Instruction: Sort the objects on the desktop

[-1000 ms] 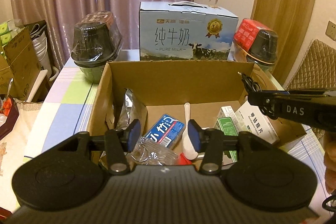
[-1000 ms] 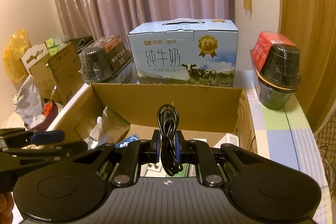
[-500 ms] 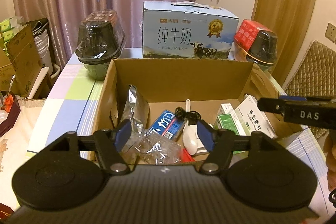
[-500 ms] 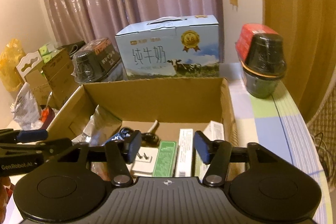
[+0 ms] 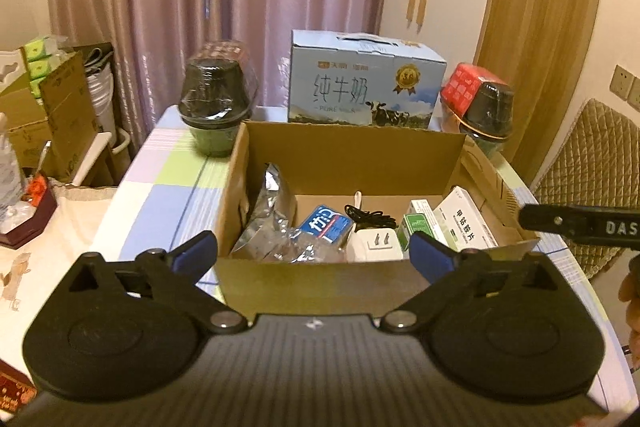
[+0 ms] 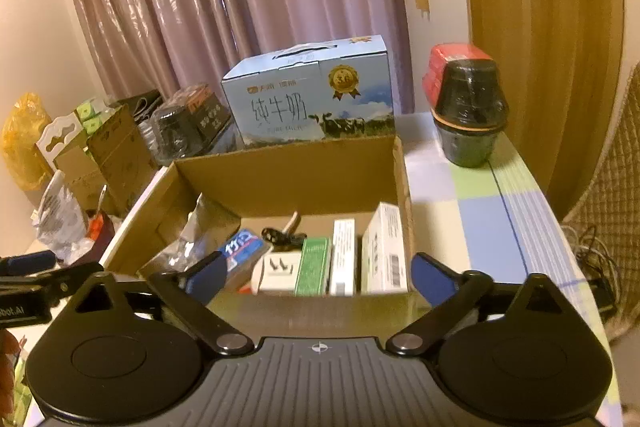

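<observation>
The left gripper (image 5: 314,253) and the right gripper (image 6: 318,273) both hang before the near wall of the open cardboard box (image 5: 320,285) on the checked tabletop (image 5: 160,187); their jaws have just been opening and now stand spread wide, with nothing between them. Inside the box lie a white charger plug (image 5: 374,245) with its black cable (image 5: 370,215) coiled behind it, a blue packet (image 5: 326,227) and silver foil bag (image 5: 266,207) to its left, and a green carton (image 5: 418,227) and white medicine box (image 5: 466,223) to its right. Behind the box stands a blue milk carton (image 5: 364,83).

left gripper (image 5: 314,253): jaws just opened wide, nothing between | right gripper (image 6: 318,273): jaws just opened wide, nothing between, tilted downward
</observation>
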### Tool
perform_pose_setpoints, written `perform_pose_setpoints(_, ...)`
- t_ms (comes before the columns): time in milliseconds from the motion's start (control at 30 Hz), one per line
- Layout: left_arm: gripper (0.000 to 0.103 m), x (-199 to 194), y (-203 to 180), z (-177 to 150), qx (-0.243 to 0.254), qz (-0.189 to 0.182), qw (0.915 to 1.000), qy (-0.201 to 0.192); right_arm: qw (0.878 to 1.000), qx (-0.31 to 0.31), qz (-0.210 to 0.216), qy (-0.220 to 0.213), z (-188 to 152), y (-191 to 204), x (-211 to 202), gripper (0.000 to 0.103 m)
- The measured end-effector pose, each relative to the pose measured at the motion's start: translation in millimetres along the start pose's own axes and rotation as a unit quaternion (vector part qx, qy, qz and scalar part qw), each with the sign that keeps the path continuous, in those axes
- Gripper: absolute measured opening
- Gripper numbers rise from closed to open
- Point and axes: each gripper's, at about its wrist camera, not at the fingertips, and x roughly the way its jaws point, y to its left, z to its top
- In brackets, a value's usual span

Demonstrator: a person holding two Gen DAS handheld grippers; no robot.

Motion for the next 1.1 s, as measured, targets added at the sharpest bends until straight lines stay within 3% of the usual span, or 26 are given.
perform_pose_setpoints(333, 0.102, -70.7, -9.9, -17.9, 0.005, 0.037, 0.9992, -0.012, 0.999, 0.014, -0.035, 0.030, -28.3, 9.6, -62.1, 0.101)
perform_pose_setpoints(767, 0.102, -151.7, -30.1, -48.9, -0.018, 0.026, 0.9992, 0.024, 0.997, 0.029, -0.045, 0.057, -66.3, 28.0, -139.0, 0.101)
perform_pose_setpoints(1100, 0.102, -190.3, -48.1, -66.1, -0.027, 0.031, 0.9991, 0.014, 0.997, 0.011, -0.070, 0.041, -84.7, 31.5, -184.8, 0.101)
